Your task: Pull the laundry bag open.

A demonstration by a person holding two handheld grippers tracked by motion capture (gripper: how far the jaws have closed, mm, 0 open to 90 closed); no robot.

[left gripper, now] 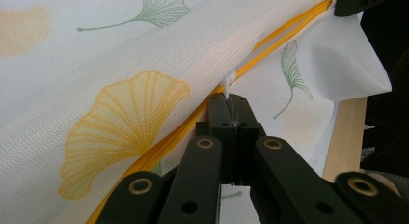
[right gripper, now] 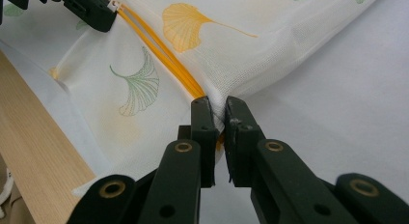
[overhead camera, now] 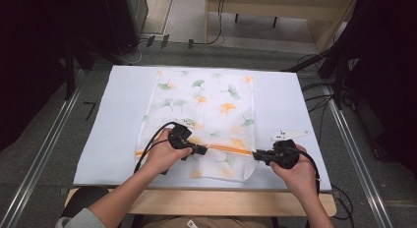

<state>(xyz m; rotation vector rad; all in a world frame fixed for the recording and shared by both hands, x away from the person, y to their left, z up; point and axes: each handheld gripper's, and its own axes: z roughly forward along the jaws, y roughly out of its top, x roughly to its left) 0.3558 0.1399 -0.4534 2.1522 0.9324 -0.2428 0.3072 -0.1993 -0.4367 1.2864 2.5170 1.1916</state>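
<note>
A mesh bag (overhead camera: 204, 122) printed with green and yellow ginkgo leaves is lying flat on a white sheet (overhead camera: 113, 129) that is covering the table (overhead camera: 236, 203). In the high view the bag is sitting at the middle of the sheet, its far end pointing toward 12 o'clock and its orange zipper (overhead camera: 226, 148) running across the near end, from about 9 o'clock to 3 o'clock.

The left gripper (overhead camera: 202, 150) is reaching in from 7 o'clock, held in the left hand (overhead camera: 164, 156), and its tips are meeting the zipper partway along the line. In the left gripper view the left gripper (left gripper: 232, 102) is pinching the white pull tab (left gripper: 228, 83), jaws pressed together on it, with the zipper (left gripper: 270, 45) stretching away toward 1 o'clock.

The right gripper (overhead camera: 256, 155) is coming in from 4 o'clock, held in the right hand (overhead camera: 295, 174), and is sitting at the zipper's right end on the bag's edge. In the right gripper view the right gripper (right gripper: 219, 108) is clamping the bag's corner where the zipper (right gripper: 164, 55) ends; a narrow slit is showing between the jaws, with fabric caught in it. Up at 10 o'clock in that view, the left gripper (right gripper: 103, 16) is gripping the tab (right gripper: 113, 7).

A wooden strip of the table is showing past the sheet's near edge.
</note>
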